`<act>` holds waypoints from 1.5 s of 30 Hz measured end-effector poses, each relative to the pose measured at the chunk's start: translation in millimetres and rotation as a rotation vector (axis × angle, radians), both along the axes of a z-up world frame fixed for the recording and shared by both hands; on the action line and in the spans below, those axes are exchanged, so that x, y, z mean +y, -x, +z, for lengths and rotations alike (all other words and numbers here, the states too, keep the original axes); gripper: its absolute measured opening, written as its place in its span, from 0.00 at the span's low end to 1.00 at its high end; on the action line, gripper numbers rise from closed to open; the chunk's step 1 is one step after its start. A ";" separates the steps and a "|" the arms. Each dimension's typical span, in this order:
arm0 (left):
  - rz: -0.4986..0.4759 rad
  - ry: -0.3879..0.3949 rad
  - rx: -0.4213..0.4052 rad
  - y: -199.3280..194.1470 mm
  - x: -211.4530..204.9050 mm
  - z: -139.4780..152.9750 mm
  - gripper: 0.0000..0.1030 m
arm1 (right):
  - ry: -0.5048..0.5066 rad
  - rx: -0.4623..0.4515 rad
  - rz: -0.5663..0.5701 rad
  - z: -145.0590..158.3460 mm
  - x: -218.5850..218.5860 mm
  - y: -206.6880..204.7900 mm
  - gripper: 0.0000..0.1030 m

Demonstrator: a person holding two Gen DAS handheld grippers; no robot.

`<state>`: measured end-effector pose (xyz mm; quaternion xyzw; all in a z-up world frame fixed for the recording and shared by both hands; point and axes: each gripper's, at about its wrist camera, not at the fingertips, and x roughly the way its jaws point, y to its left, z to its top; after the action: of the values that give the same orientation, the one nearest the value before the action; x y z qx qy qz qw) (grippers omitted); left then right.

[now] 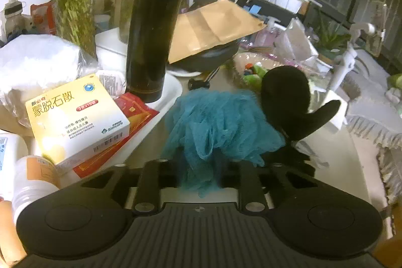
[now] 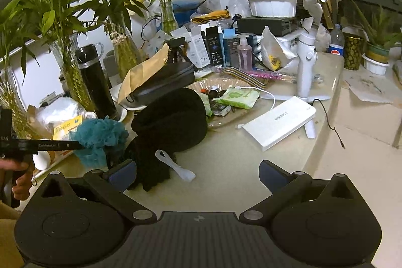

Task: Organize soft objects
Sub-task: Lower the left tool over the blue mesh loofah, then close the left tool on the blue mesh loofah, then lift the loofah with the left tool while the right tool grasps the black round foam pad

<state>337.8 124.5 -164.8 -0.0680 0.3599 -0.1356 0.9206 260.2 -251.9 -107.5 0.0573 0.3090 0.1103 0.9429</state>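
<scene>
With our left gripper (image 1: 201,162) we pinch the teal bath pouf (image 1: 216,122) between nearly closed jaws, holding it low over the counter (image 2: 226,155) beside the black plush (image 2: 173,114), likely to group the soft things together. Our right gripper (image 2: 198,173) waits with jaws wide and empty.

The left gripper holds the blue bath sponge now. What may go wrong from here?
1. The left gripper pinches only loose mesh of the blue bath sponge, so it may slip out.
2. The tall black flask stands close beside it; a swing could topple it.
3. The mesh touches the black mitten and might drag it.
</scene>
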 end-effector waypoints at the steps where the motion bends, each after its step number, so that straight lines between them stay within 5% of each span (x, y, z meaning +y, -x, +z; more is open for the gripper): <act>1: 0.006 -0.003 -0.002 -0.5 -0.1 -0.3 0.10 | 0.005 0.000 0.001 -0.4 0.4 -0.1 1.00; 21: -0.005 0.006 -0.125 20.5 -0.2 29.9 0.03 | 0.079 -0.009 0.044 -8.5 26.4 -37.3 1.00; 33: -0.039 -0.016 -0.216 43.5 -1.7 53.7 0.03 | 0.111 -0.084 0.252 -7.8 54.1 -71.5 0.99; 45: -0.028 -0.033 -0.249 53.5 11.6 61.9 0.02 | 0.235 -0.049 0.456 -10.8 113.8 -124.9 0.73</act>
<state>284.4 136.1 -102.9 -0.0307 0.2461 -0.1497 0.9571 385.1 -138.0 -118.3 -0.1264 0.3015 0.2847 0.9012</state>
